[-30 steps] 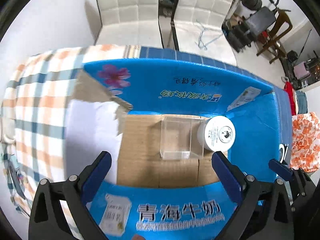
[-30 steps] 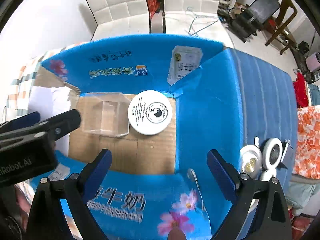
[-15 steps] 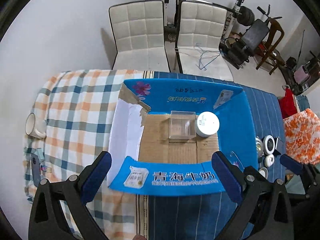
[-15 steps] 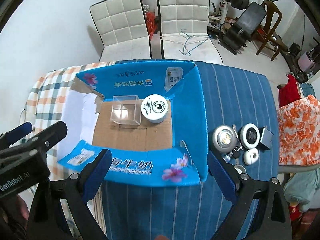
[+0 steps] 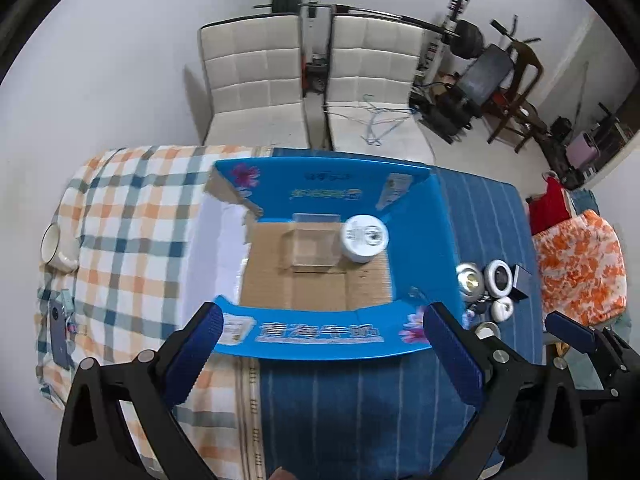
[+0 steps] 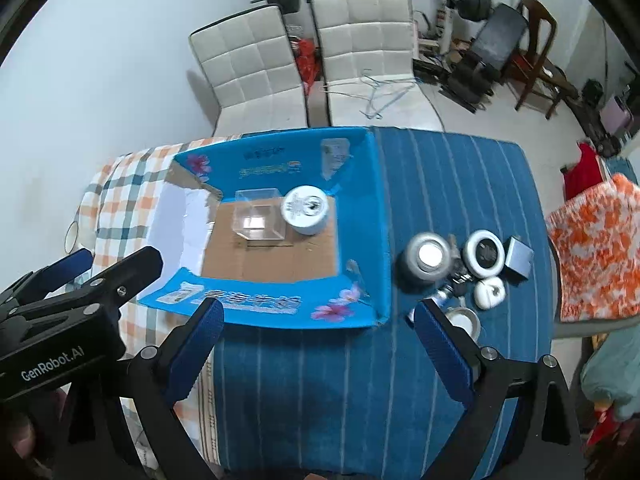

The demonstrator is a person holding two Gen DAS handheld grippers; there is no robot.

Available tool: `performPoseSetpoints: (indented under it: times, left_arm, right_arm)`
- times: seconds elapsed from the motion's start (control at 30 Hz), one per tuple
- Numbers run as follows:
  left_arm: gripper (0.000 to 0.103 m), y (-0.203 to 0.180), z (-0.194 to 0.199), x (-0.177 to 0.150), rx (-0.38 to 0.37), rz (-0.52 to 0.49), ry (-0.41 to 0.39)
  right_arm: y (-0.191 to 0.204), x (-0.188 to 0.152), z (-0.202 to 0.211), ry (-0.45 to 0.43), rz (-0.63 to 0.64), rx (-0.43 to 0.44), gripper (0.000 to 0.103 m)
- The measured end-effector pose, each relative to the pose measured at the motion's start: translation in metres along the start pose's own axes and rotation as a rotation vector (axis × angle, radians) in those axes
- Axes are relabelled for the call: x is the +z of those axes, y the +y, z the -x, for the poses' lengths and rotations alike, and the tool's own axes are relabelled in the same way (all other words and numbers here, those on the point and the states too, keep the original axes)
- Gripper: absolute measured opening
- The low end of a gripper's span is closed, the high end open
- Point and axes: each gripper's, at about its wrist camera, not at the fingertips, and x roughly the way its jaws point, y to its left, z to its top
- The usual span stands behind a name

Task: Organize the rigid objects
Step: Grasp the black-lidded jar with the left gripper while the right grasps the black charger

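— Once you pulled both grippers up and back from the open blue cardboard box (image 5: 320,332), what was left inside it?

— You left two things on its brown floor: the clear square plastic case (image 5: 314,246) near the far wall, and the white round tin (image 5: 365,237) touching its right side. A second earlier your cameras were right over them; then the whole box fitted in both views.

— How did you hold the grippers?

— Your left gripper (image 5: 320,354) stood wide and empty above the box's near flap. Your right gripper (image 6: 318,350) was wide and empty too, off the box's near right corner.

— What did that mean for the job?

— Judging by the retreat, that placement looked finished. Right of the box, on the blue striped cloth (image 6: 448,168), you had a silver round tin (image 6: 426,262), a white ring-shaped case (image 6: 484,256), a grey cube (image 6: 518,262) and a small white case (image 6: 490,294) waiting.
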Motion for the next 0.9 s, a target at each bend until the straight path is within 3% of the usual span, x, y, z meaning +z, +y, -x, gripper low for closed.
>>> performPoseSetpoints:
  times: [0.23, 0.4, 0.6, 0.7, 0.9]
  left_arm:
    - [0.103, -0.097, -0.026, 0.007, -0.093, -0.153, 0.032]
    - [0.103, -0.179, -0.083, 0.016, -0.128, -0.262, 0.108]
    - [0.103, -0.244, -0.155, 0.023, -0.125, -0.347, 0.211]
    - [0.103, -0.263, -0.185, 0.023, -0.081, -0.378, 0.246]
    - [0.103, -0.269, -0.213, 0.024, -0.021, -0.383, 0.284]
  right_arm:
    - [-0.112, -0.018, 0.0, 0.013, -0.199, -0.099, 0.098]
    - [-0.212, -0.033, -0.018, 0.035, -0.396, -0.172, 0.098]
    - [-0.305, -0.042, -0.075, 0.081, -0.566, -0.16, 0.098]
    - [-0.333, -0.032, -0.115, 0.105, -0.611, -0.123, 0.096]
    - [-0.352, -0.003, -0.194, 0.197, -0.615, -0.091, 0.072]
